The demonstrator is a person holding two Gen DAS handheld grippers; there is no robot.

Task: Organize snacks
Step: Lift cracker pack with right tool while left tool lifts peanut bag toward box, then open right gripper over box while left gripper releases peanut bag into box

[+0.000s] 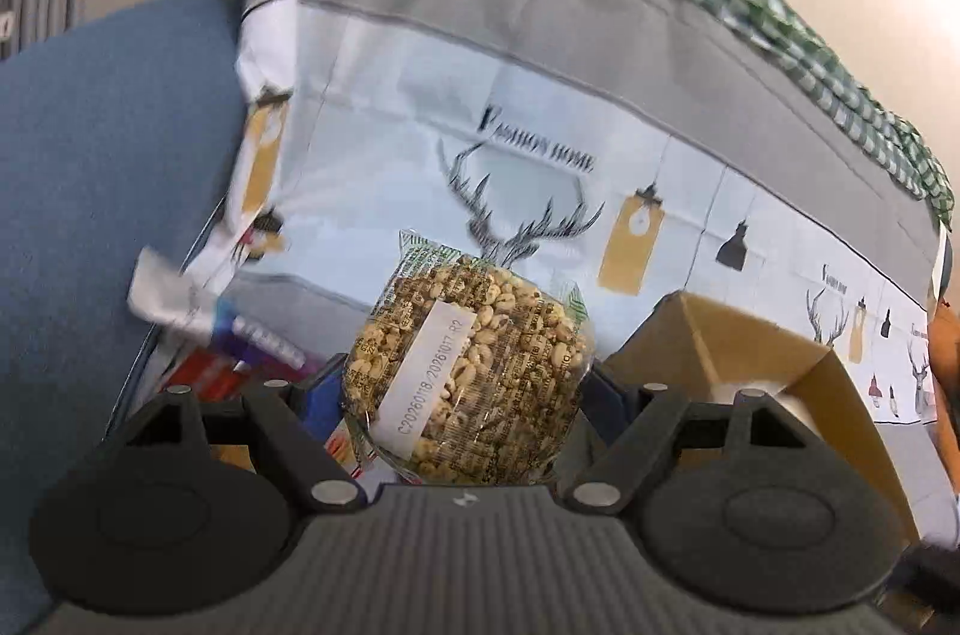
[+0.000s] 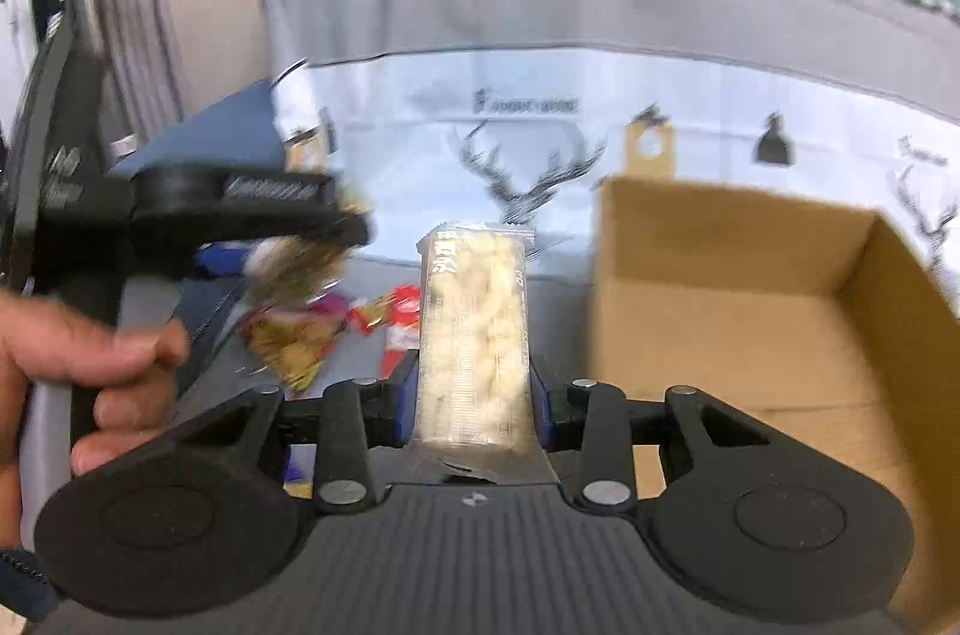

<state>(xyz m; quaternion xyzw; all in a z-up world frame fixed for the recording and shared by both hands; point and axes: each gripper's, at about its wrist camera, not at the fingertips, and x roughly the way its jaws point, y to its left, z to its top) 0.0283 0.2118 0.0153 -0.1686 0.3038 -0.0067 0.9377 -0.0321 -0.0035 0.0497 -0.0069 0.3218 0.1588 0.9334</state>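
Note:
My left gripper (image 1: 465, 386) is shut on a round puffed-grain cake (image 1: 474, 371) in clear wrap with a white date label, held up above the table. My right gripper (image 2: 474, 398) is shut on a narrow clear packet of pale snacks (image 2: 474, 335) that stands upright between its blue pads (image 2: 403, 398). In the right wrist view the left gripper (image 2: 300, 239) shows at the left, blurred, with the grain cake (image 2: 294, 269) in it and a hand (image 2: 90, 353) on its handle. An open cardboard box (image 2: 750, 311) sits just right of the right gripper.
Loose snack packets (image 2: 306, 335) lie on the table below the left gripper, among them a red one (image 2: 402, 317) and a purple-white one (image 1: 240, 329). The cardboard box (image 1: 738, 341) has flaps up. A deer-print cloth (image 1: 540, 167) hangs behind. A blue cushion (image 1: 108, 167) is left.

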